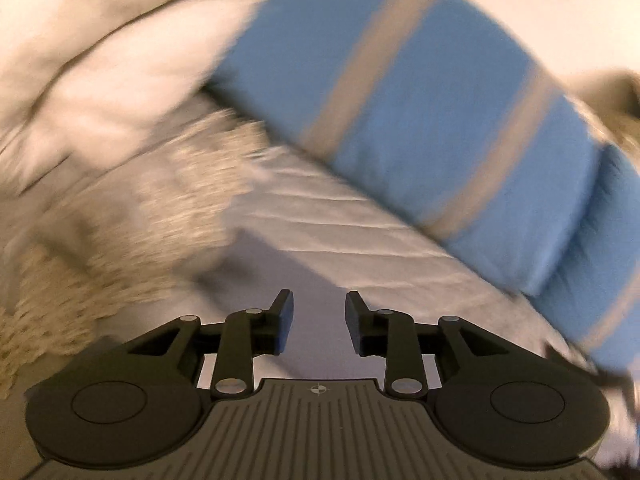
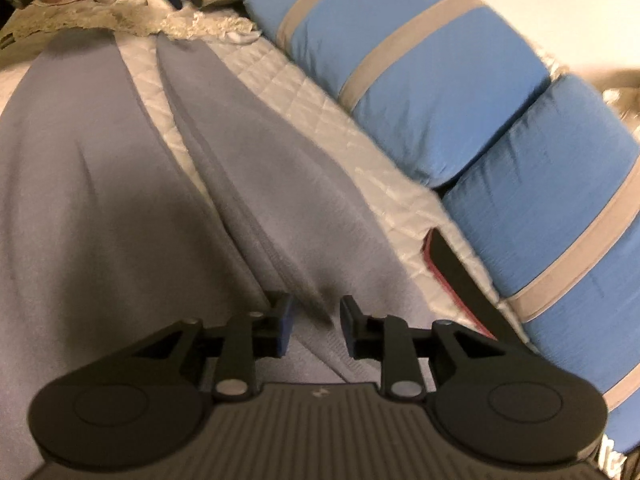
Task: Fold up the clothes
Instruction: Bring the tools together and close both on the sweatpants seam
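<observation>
Two blue pillows (image 2: 420, 92) beside grey garment (image 2: 120, 200), phone (image 2: 460, 276)

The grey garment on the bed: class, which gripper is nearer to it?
Right. The right gripper hangs just over the grey garment, open. The left gripper, open, is over bare quilted bedcover.

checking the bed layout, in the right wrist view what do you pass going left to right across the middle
grey garment → strip of white quilted bed cover → dark flat object with a red edge → blue pillow with grey stripes
</observation>
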Motion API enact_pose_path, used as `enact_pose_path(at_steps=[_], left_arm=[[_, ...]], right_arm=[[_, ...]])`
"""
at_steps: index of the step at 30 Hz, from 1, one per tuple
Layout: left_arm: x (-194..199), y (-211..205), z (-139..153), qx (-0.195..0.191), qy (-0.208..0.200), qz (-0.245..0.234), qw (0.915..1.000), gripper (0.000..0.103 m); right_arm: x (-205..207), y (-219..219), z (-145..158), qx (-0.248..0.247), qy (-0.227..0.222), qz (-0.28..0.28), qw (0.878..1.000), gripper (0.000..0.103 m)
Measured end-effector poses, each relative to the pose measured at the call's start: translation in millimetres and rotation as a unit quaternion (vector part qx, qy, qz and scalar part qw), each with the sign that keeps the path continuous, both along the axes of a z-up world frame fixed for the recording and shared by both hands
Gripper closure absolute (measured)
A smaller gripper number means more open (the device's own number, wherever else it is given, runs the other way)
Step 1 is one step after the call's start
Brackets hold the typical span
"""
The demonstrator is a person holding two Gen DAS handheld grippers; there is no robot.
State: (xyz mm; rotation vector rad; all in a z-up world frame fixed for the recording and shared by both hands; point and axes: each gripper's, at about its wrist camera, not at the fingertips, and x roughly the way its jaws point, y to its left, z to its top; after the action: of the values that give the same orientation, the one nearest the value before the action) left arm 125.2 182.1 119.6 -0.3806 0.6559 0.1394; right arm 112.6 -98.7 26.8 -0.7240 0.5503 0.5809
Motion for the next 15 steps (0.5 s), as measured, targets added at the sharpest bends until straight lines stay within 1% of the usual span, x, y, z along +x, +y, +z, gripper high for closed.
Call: enact_pose_path(at_steps=[1, 2, 3, 4, 5, 6, 7, 8, 10, 14, 15], left_arm=[[1, -13, 3, 0.01, -0.01, -0.037, 0.9992, 0.072], [2, -27, 4, 0.022, -0.02, -0.078, 0.9965, 0.071], [2, -42, 5, 0.041, -0.029, -0.121, 0.9914, 0.071], [2, -57, 6, 0.062, -0.039, -0.163, 0.9839, 0.071], [0, -72, 5, 0.085, -0.046, -0.202, 0.9746, 0.071], [-3, -86, 3, 0.108, -0.053, -0.24, 0.9633, 0.071], [-6, -100, 1, 0.131, -0.059, -0.278, 0.9499, 0.071], [-9, -114, -1, 0.154, -0.066, -0.314, 0.9345, 0.071], [-16, -142, -10, 0.202, -0.07, -0.371, 0.9037, 0.071], [-21, -174, -29, 0.268, -0.078, -0.445, 0.8509, 0.071], [-23, -180, -33, 0.276, -0.078, -0.459, 0.8409, 0.071]], right_arm=[[1, 0, -1, 0.0, 0.005, 0.002, 1.0, 0.064], [2, -1, -2, -0.001, 0.01, 0.003, 1.0, 0.091], [1, -1, -1, 0.001, 0.01, 0.004, 1.0, 0.093], [1, -1, 0, 0.003, 0.01, 0.004, 1.0, 0.095], [0, -1, 2, 0.0, 0.004, 0.007, 1.0, 0.097], [-2, -1, 4, -0.001, 0.0, 0.009, 1.0, 0.098], [-4, -1, 5, -0.003, -0.005, 0.012, 1.0, 0.099], [-6, -1, 7, -0.006, -0.011, 0.014, 1.0, 0.099], [-11, -1, 9, -0.009, -0.021, 0.019, 1.0, 0.099], [-17, -4, 9, -0.006, -0.035, 0.026, 0.999, 0.099], [-19, -4, 8, -0.009, -0.037, 0.029, 0.999, 0.099]])
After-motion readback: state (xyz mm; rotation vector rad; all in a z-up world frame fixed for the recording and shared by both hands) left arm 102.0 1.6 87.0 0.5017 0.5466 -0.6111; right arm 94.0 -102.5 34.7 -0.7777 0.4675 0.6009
